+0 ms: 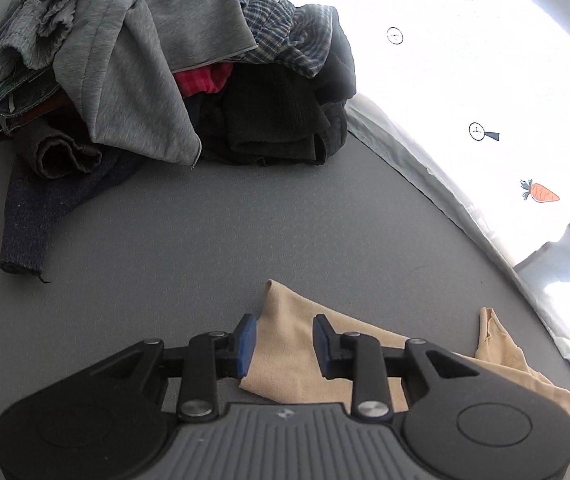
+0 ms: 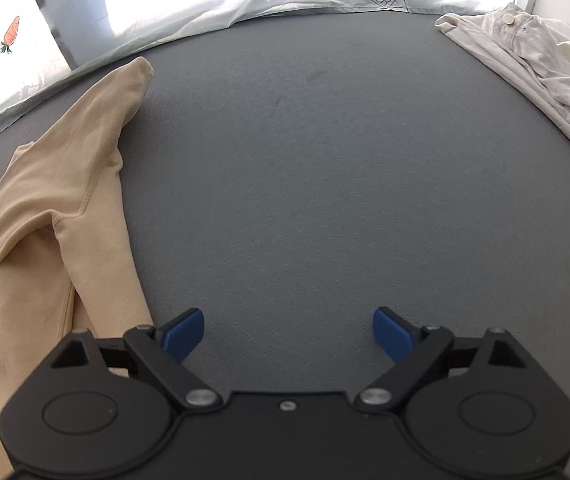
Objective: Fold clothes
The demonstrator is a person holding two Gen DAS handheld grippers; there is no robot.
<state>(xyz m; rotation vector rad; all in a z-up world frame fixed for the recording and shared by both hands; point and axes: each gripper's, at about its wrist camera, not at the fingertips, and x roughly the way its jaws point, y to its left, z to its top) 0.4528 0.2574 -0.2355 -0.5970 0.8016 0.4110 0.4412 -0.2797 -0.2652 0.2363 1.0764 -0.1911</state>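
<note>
A beige long-sleeved top [image 2: 57,208] lies spread on the grey table, one sleeve reaching toward the far edge. In the left wrist view a corner of the same beige top [image 1: 285,344] lies between the blue pads of my left gripper [image 1: 284,342], whose jaws stand partly apart, not pressing the cloth. My right gripper [image 2: 288,334] is wide open over bare grey surface, just right of the top's lower edge, holding nothing.
A big pile of mixed clothes [image 1: 157,60] sits at the far left, with a dark blue sleeve [image 1: 29,216] trailing out. A crumpled white garment [image 2: 541,64] lies at the far right. A white sheet [image 2: 245,4] borders the grey table [image 2: 325,180] at the back.
</note>
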